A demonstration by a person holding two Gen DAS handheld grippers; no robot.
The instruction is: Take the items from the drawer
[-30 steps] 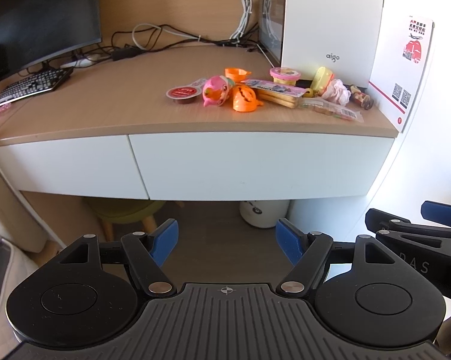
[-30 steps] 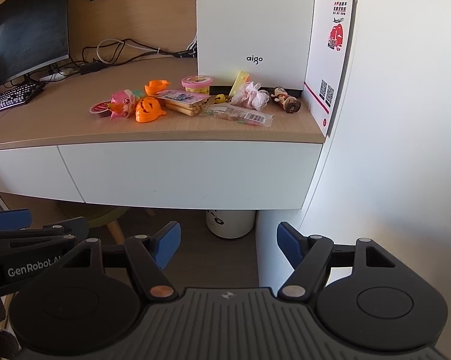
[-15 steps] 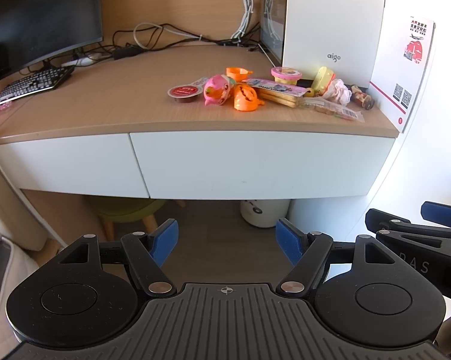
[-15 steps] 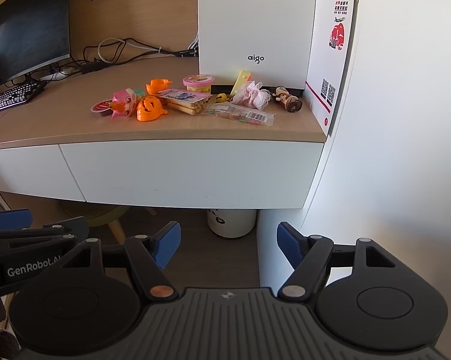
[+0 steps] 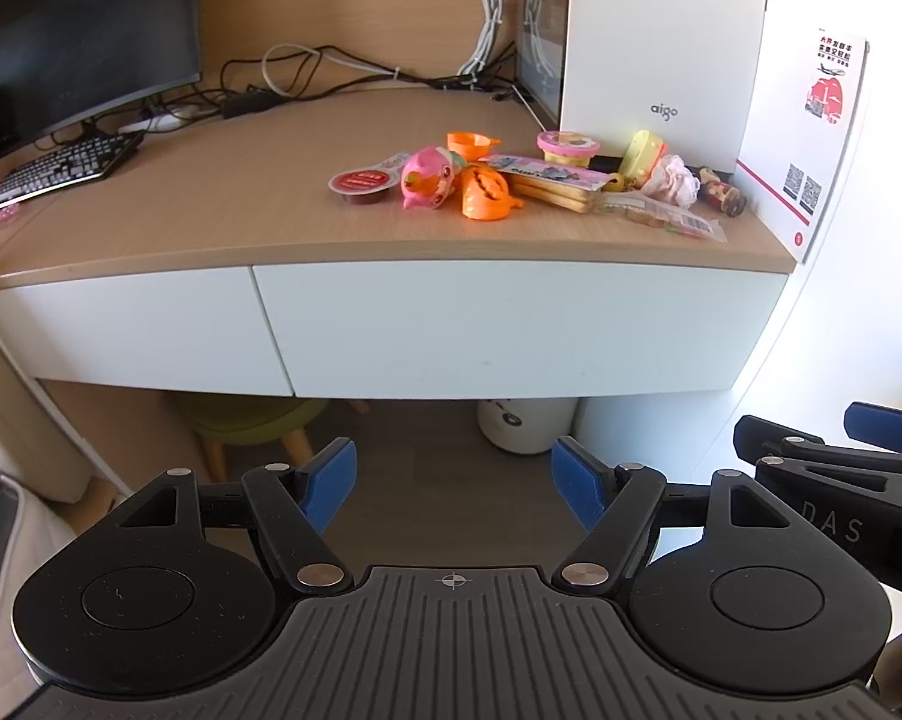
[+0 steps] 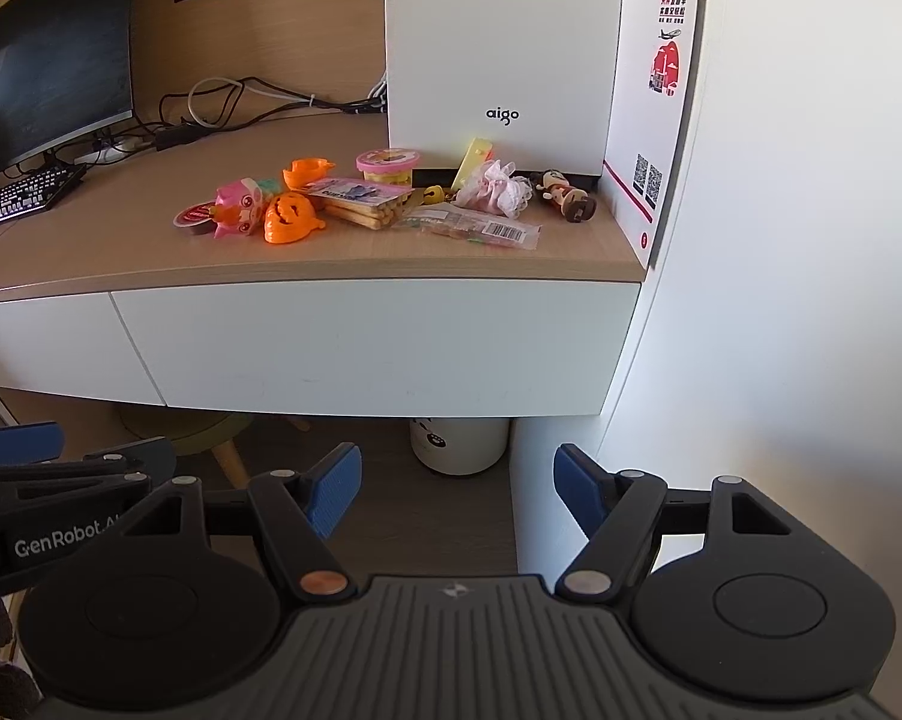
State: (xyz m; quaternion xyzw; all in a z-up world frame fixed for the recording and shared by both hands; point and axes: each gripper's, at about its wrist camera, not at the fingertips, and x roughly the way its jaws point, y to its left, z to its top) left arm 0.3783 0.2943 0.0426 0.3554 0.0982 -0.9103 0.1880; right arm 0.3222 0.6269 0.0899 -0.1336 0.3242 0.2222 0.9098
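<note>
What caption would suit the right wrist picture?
Open right gripper hangs before a closed white drawer, toys and snacks piled on the desk above.

Both wrist views face the desk (image 5: 210,228); drawer (image 6: 366,342) shared.

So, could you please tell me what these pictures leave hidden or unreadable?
- Drawer contents: both views, closed white front hides them.
- Small print on the red-and-white card: both views, too small.
- Monitor: cut off by the left edge in both.
- Left gripper: only one blue tip shows in the right view.
</note>
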